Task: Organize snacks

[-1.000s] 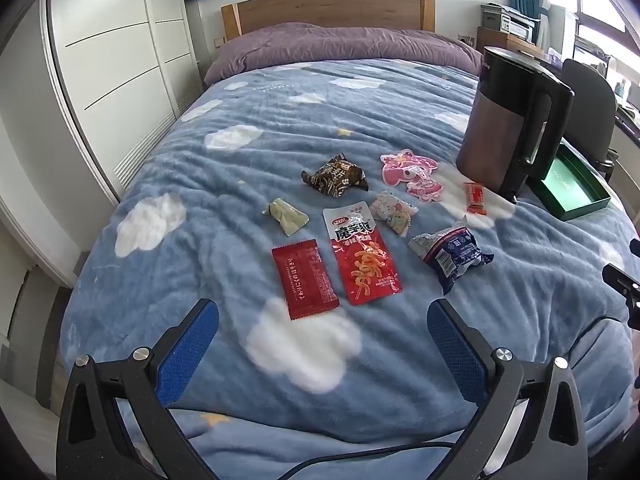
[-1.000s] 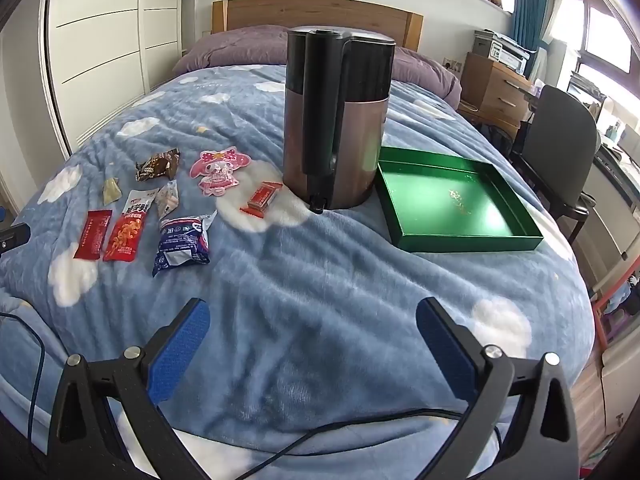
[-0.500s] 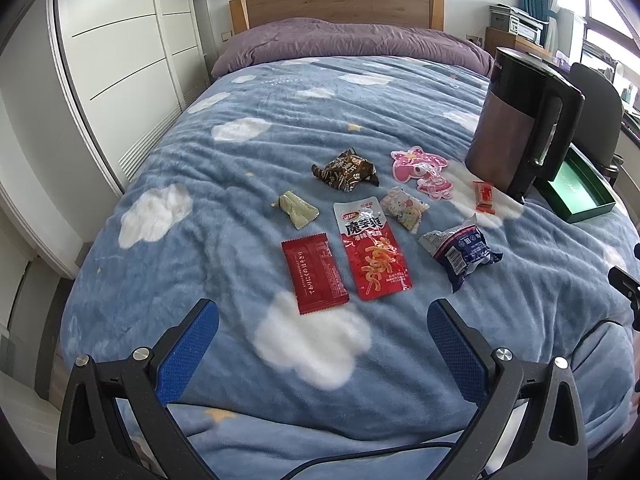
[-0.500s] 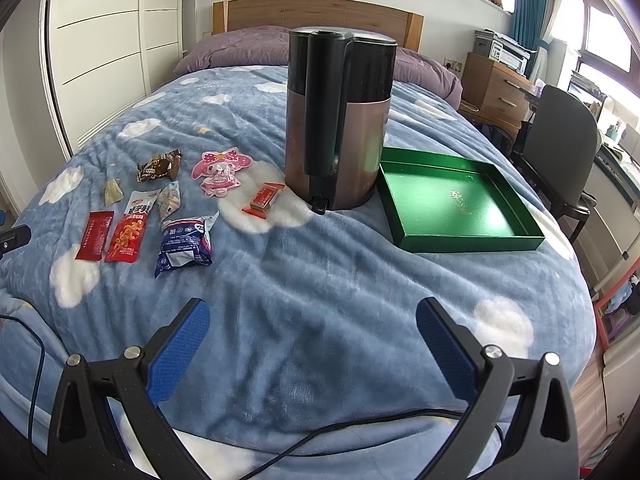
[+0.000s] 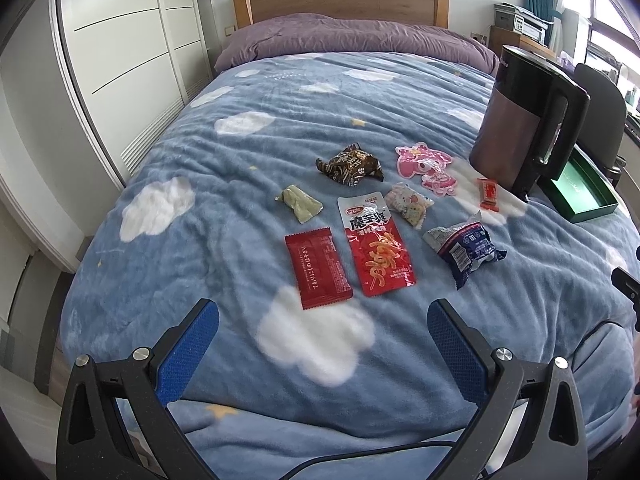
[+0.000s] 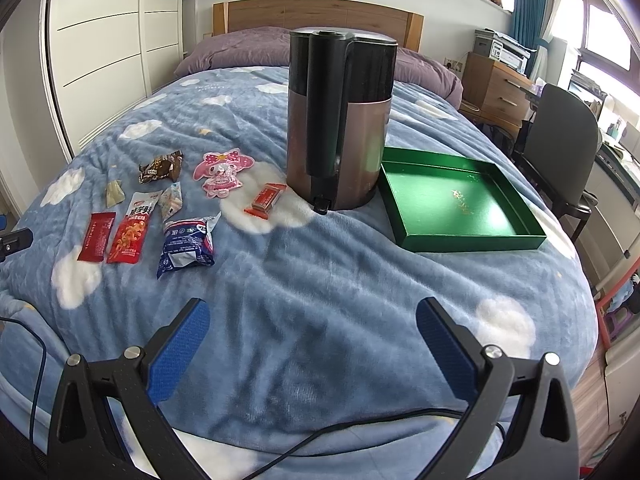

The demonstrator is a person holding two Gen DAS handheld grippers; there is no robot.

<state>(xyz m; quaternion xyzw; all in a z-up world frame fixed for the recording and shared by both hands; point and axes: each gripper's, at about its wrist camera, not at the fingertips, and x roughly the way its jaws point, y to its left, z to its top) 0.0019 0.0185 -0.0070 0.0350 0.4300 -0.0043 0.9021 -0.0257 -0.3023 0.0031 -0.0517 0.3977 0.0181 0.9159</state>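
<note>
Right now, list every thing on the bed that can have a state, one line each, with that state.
left gripper: open, holding nothing
right gripper: open, holding nothing
green tray: open, no snacks in it
kettle: upright, lid shut
blue snack bag: puffy, lying on the blanket
red sachet: flat, sealed
brown wrapper: crumpled
small red candy: lying flat beside the kettle

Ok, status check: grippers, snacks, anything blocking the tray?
Left gripper and right gripper open, holding nothing. Eight snack packets loose on blanket; green tray holds none. Kettle stands between them.
</note>
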